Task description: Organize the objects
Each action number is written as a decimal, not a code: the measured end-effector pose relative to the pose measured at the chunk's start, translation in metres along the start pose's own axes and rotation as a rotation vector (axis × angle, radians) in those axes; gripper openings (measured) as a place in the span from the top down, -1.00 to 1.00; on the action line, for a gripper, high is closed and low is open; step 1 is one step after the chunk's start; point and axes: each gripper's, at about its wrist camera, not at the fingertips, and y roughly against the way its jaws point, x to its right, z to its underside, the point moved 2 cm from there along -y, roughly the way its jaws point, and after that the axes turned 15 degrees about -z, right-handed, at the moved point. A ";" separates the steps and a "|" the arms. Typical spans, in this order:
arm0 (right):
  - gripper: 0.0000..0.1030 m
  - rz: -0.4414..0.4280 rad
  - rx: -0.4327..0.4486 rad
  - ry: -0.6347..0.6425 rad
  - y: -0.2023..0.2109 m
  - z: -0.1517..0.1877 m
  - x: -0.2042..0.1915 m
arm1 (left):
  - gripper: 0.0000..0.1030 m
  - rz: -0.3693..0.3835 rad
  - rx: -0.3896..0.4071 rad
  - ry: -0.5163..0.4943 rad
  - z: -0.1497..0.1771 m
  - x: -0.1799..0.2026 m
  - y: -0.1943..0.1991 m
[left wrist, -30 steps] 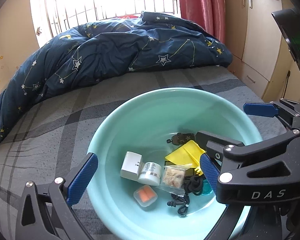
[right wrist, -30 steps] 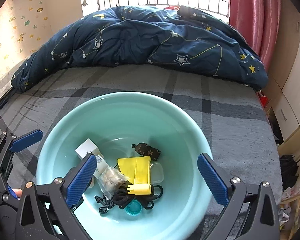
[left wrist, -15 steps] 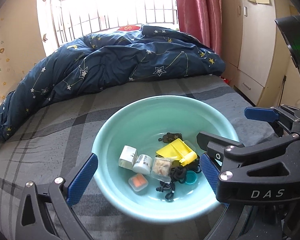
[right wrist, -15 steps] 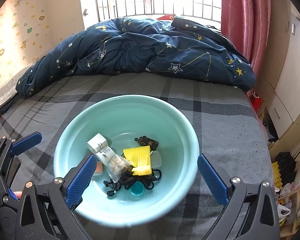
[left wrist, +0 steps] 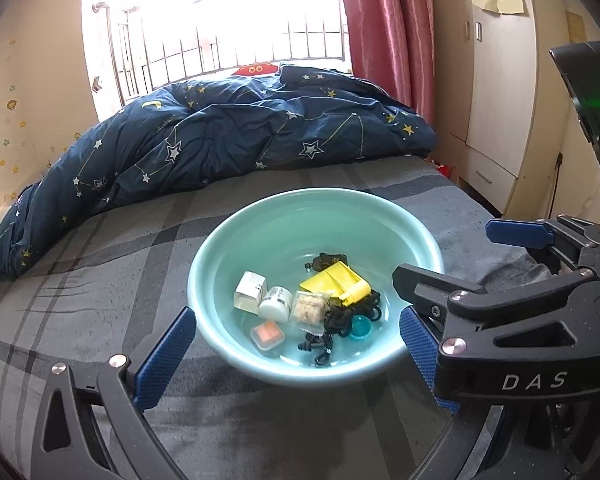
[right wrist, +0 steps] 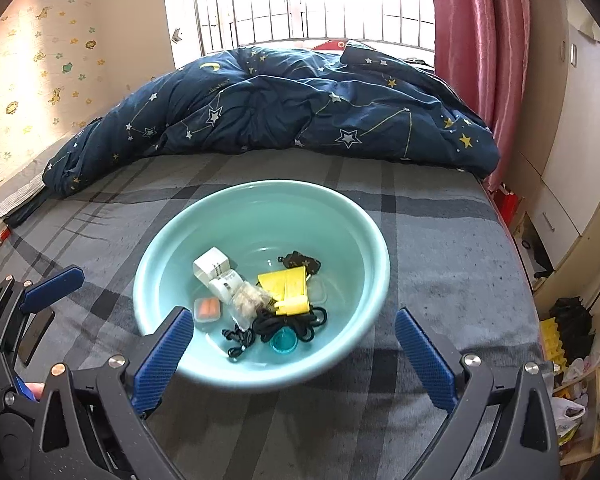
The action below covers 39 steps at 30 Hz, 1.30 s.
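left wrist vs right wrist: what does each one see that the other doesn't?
Left wrist only: the right gripper from the side, marked DAS, with a green light above it.

Right wrist only: the left gripper at the left edge, the clutter on the floor beside the bed, and the clear lid behind the yellow pouch.

Both: the teal basin on the grey plaid bed, the small items inside it, the star-print duvet, the barred window and the pink curtain. Both grippers are open and empty.
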 end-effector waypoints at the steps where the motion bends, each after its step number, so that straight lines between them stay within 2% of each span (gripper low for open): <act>1: -1.00 0.001 0.002 -0.002 0.002 0.003 -0.001 | -1.00 -0.003 0.003 0.002 0.002 0.000 0.003; 22: -1.00 0.049 0.095 -0.021 0.025 0.051 -0.009 | -1.00 -0.028 -0.007 0.047 0.040 0.003 0.019; 39: -1.00 0.048 0.096 -0.027 0.026 0.057 -0.005 | -1.00 -0.034 -0.001 0.050 0.046 0.007 0.023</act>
